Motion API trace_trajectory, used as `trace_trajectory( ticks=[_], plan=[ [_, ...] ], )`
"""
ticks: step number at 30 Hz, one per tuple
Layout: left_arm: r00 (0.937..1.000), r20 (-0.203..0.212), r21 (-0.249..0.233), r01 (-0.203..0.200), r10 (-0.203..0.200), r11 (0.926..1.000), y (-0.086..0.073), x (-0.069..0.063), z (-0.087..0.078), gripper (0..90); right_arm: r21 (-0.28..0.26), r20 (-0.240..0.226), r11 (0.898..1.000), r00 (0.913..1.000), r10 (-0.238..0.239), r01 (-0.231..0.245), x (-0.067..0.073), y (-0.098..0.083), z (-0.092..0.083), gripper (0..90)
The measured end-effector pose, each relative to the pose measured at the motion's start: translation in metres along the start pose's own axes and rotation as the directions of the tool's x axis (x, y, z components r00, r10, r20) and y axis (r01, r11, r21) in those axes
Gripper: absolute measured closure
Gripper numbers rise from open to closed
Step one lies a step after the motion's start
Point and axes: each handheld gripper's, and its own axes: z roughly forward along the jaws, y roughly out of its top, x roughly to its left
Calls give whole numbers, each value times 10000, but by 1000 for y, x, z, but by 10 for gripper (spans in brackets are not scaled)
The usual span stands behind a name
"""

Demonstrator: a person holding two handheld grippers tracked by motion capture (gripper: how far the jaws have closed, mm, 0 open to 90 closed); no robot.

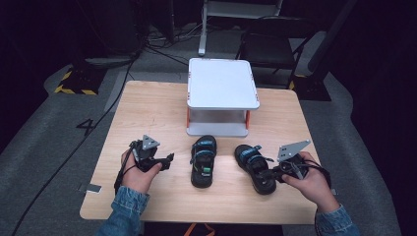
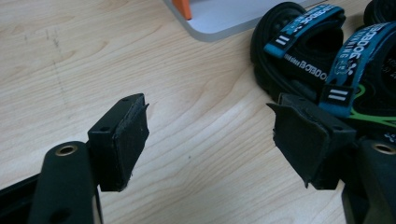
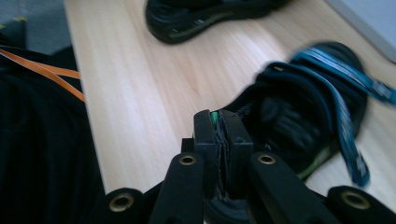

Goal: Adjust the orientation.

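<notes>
Right sandal (image 1: 255, 167), black with blue straps, lies on the table (image 1: 147, 118) at a slant, its heel end caught between the fingers of the right gripper (image 1: 272, 173). In the right gripper view those fingers (image 3: 205, 140) are pressed nearly together on the sandal's heel edge (image 3: 289, 121), a sliver of green showing between the pads; the shoe's body and blue straps spread out beyond and to the right of the fingertips. Picture there is blurred, so finer strap detail cannot be read. Second sandal (image 1: 203, 160), same make, rests flat on the table between the two grippers, apart from both; in the right gripper view it lies (image 3: 205, 14) well beyond the fingertips, upper left. Left gripper (image 1: 167, 160) sits low over the table, held in the left hand (image 1: 140, 174), fingers spread wide with bare wood between them, nothing gripped. In the left gripper view the second sandal (image 2: 299, 51) lies just beyond the right-hand finger (image 2: 303, 140), straps lettered in white. White two-tier stand (image 1: 222, 83) with orange posts stands past both sandals, its base corner (image 2: 224, 18) showing ahead of the left fingers. Right hand (image 1: 310, 184) wraps the right gripper's handle; denim sleeves on both forearms.
</notes>
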Motion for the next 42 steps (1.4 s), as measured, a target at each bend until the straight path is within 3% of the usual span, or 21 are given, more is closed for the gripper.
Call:
trace_trajectory(
  ticks=[3,7,9,10,11,13,15,16,20,21,22,23,24,26,29,31,34,38,39,40,42],
  plan=[
    [9999,117,46,-36,36,10000,2,-2,5,268,-112,-449,9999,9990,-76,71,6,0,14,868],
    [9997,224,138,-137,134,9998,4,-3,9,267,-126,-379,9999,9993,45,-50,6,-2,17,849],
    [9996,231,148,-154,151,9998,5,-2,10,266,-412,3,9991,10000,92,-92,7,-2,8,692],
    [9996,231,148,-154,151,9998,5,-2,10,266,-412,3,9991,10000,92,-92,7,-2,8,692],
    [9996,236,142,-135,131,9998,6,-3,11,266,-855,890,9963,9960,62,14,6,-2,1,526],
    [9997,216,143,-146,143,9998,6,-3,11,266,-1158,1329,9932,9908,255,-101,5,-2,-2,461],
    [9997,196,181,-166,163,9997,6,-2,12,266,-1301,2760,9911,9590,647,-294,-3,-7,-6,384],
    [9997,192,183,-151,147,9997,6,-2,11,266,-1060,2933,9938,9538,645,-346,-6,-9,-5,382],
    [9998,151,168,-164,162,9997,5,-2,11,266,-610,2809,9973,9581,564,-408,-9,-12,5,389],
    [9997,163,189,-156,153,9997,5,-3,11,266,-428,2981,9984,9534,471,-359,-9,-11,12,398],
    [9997,168,253,-201,197,9995,3,-3,10,266,-265,3499,9995,9365,233,-150,-9,-8,21,422],
    [9998,134,209,-165,163,9996,2,-3,10,266,-262,3659,9996,9305,164,-74,-9,-7,25,446],
    [9998,93,257,-177,175,9995,1,-3,9,266,-327,3790,9994,9254,44,86,-9,-5,29,520],
    [9999,42,227,-129,128,9997,-3,-1,6,266,-156,3706,9991,9283,-300,385,-9,-1,34,666],
    [9999,-171,200,8,-5,9998,-10,3,-2,267,308,4008,9916,9073,-1271,1253,-5,9,36,753],
    [9991,-399,73,134,-131,9999,-15,7,-9,275,-92,4112,9872,9005,-1412,1590,-3,15,37,773],
    [9976,-608,-101,336,-342,9994,-24,11,-19,290,-681,4019,9773,9021,-1574,2008,-4,27,41,785],
    [9948,-869,-106,520,-527,9986,-35,14,-27,289,-907,4207,9719,8929,-1605,2174,-5,40,52,786],
    [9931,-967,-78,655,-660,9978,-39,15,-31,289,-718,4543,9696,8731,-1771,2341,-6,51,67,784],
    [9926,-1022,-62,656,-659,9978,-41,17,-34,289,-718,4543,9696,8731,-1771,2341,-6,51,67,784],
    [9881,-1231,-157,909,-921,9957,-48,20,-42,289,-268,4712,9622,8523,-2270,2711,-6,60,88,781]
  ],
)
